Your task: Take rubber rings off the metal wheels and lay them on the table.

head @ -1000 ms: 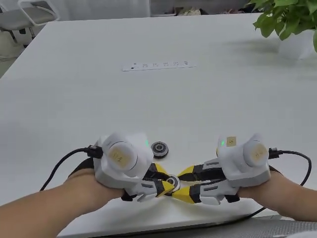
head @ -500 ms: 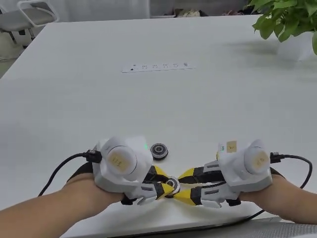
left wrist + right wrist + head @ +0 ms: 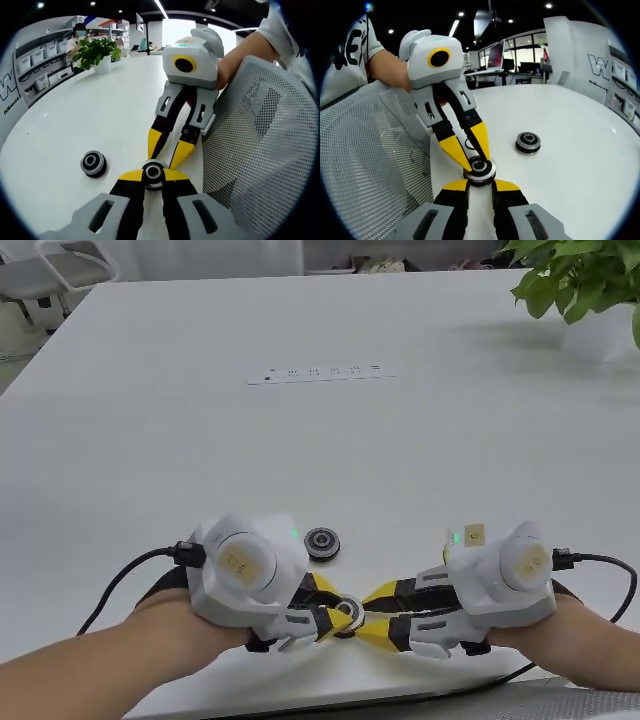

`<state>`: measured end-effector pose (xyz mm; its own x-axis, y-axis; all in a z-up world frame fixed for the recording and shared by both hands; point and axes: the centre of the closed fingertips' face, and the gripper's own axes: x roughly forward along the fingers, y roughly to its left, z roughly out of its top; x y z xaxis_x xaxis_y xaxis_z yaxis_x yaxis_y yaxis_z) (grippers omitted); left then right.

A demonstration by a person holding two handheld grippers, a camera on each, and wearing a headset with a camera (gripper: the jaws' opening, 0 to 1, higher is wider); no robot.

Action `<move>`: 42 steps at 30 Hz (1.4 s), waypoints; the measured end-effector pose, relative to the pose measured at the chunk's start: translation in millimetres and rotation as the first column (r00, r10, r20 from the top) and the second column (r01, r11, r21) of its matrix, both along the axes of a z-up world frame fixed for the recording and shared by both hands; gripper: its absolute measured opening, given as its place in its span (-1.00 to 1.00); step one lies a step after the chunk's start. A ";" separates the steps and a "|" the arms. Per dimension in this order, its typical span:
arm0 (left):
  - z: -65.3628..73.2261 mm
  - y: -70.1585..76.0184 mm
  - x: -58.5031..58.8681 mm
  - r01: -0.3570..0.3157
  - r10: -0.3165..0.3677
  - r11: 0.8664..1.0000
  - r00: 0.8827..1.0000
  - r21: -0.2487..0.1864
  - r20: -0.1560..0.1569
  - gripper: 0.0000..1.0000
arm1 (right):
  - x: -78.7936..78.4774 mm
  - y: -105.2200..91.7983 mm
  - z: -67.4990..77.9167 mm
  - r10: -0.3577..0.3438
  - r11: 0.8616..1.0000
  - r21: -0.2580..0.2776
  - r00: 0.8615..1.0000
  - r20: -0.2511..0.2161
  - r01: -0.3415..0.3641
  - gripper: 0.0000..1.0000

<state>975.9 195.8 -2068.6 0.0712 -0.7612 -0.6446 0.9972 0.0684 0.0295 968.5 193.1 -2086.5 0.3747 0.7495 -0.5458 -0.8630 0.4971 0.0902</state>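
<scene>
Left tongs [image 3: 333,620] and right tongs [image 3: 368,618] meet tip to tip at lower centre of the head view, both nearly closed, pinching one metal wheel [image 3: 347,612], black rubber ring [image 3: 492,173] on it. Second wheel [image 3: 322,542] lies on the white bench [image 3: 400,440] just above them, apart.

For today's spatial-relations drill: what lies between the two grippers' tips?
A metal wheel, gripped from opposite sides by the left gripper and right gripper; both gripper views show it.
</scene>
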 end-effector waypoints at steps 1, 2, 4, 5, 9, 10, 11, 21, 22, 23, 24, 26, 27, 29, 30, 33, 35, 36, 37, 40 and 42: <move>0.0 0.0 0.0 0.000 0.000 1.000 1.000 0.000 0.000 -0.84 | 0.0 0.0 0.1 0.000 1.000 -0.001 1.000 0.001 0.000 -0.71; -0.1 -0.1 0.2 -0.001 0.001 1.000 1.000 -0.001 -0.001 -0.84 | 0.1 -0.3 -0.1 0.001 1.000 -0.002 1.000 0.003 -0.001 -0.71; -0.1 -0.1 0.2 -0.001 0.001 1.000 1.000 -0.002 -0.002 -0.84 | 0.4 -0.9 -0.4 -0.001 1.000 -0.001 1.000 0.001 0.001 -0.71; -0.1 -0.2 0.1 -0.001 0.001 1.000 1.000 -0.002 -0.002 -0.84 | 0.4 -1.1 -0.5 -0.002 1.000 -0.001 1.000 0.000 0.002 -0.71; -0.1 -0.3 0.3 -0.002 0.002 1.000 1.000 -0.003 -0.001 -0.84 | 0.5 -2.0 -0.8 -0.007 1.000 0.000 1.000 -0.005 0.007 -0.72; -0.1 -0.3 0.4 -0.002 0.002 1.000 1.000 -0.003 -0.001 -0.84 | 0.5 -2.6 -1.0 -0.009 1.000 -0.003 1.000 -0.007 0.009 -0.74; -0.1 -0.3 0.4 -0.003 0.003 1.000 1.000 -0.003 -0.001 -0.84 | 0.2 -3.5 -1.2 -0.008 1.000 -0.007 1.000 -0.008 0.008 -0.77; 0.0 -0.7 1.0 -0.008 0.008 1.000 1.000 -0.005 0.003 -0.84 | 0.8 -4.2 -0.5 -0.037 0.999 0.011 0.998 -0.044 0.038 -0.88; 0.0 -0.7 1.3 -0.009 0.009 1.000 1.000 -0.005 0.003 -0.84 | 0.9 -4.1 -0.4 -0.039 0.999 0.012 0.998 -0.045 0.039 -0.88; 0.1 -0.7 1.5 -0.011 0.011 1.000 1.000 -0.006 0.003 -0.84 | 1.2 -4.2 -0.4 -0.041 0.999 0.010 0.998 -0.046 0.041 -0.91; 0.1 -0.7 1.7 -0.011 0.011 1.000 1.000 -0.007 0.003 -0.84 | 1.1 -4.8 -0.6 -0.044 0.999 0.005 0.998 -0.048 0.044 -0.98; 0.1 -0.7 1.7 -0.012 0.013 1.000 1.000 -0.007 0.003 -0.84 | 1.6 -4.5 -0.2 -0.051 0.999 0.011 0.997 -0.060 0.052 -1.00; 0.2 -0.7 1.6 -0.013 0.013 1.000 1.000 -0.007 0.003 -0.84 | 1.3 -4.2 0.0 -0.052 0.999 0.011 0.997 -0.059 0.053 -1.00; 0.2 -0.7 1.6 -0.013 0.013 1.000 1.000 -0.007 0.004 -0.84 | 1.2 -4.0 0.0 -0.059 0.998 0.014 0.996 -0.063 0.060 -1.00; 0.1 -0.7 1.7 -0.014 0.014 1.000 1.000 -0.006 0.004 -0.84 | 1.4 -4.2 0.1 -0.067 0.998 0.017 0.995 -0.069 0.068 -1.00; 0.0 -0.8 1.6 -0.015 0.015 1.000 1.000 -0.006 0.007 -0.84 | 2.3 -4.9 0.4 -0.090 0.995 0.034 0.992 -0.088 0.093 -1.00; 0.0 -1.2 1.4 -0.018 0.018 1.000 1.000 -0.007 0.010 -0.84 | 3.1 -6.2 0.4 -0.105 0.993 0.048 0.989 -0.104 0.110 -1.00; 0.0 -1.6 1.4 -0.019 0.019 1.000 1.000 -0.008 0.011 -0.84 | 3.5 -7.0 0.3 -0.110 0.992 0.050 0.988 -0.108 0.116 -1.00; 0.0 -1.8 1.4 -0.021 0.021 1.000 1.000 -0.009 0.011 -0.84 | 3.7 -7.3 0.3 -0.114 0.991 0.052 0.987 -0.112 0.121 -1.00; 0.1 -2.8 1.6 -0.024 0.024 1.000 1.000 -0.011 0.012 -0.84 | 3.9 -8.2 0.7 -0.128 0.989 0.058 0.984 -0.124 0.136 -1.00; 0.1 -3.3 1.7 -0.025 0.025 1.000 1.000 -0.012 0.013 -0.84 | 4.5 -9.0 0.8 -0.138 0.987 0.063 0.982 -0.130 0.147 -1.00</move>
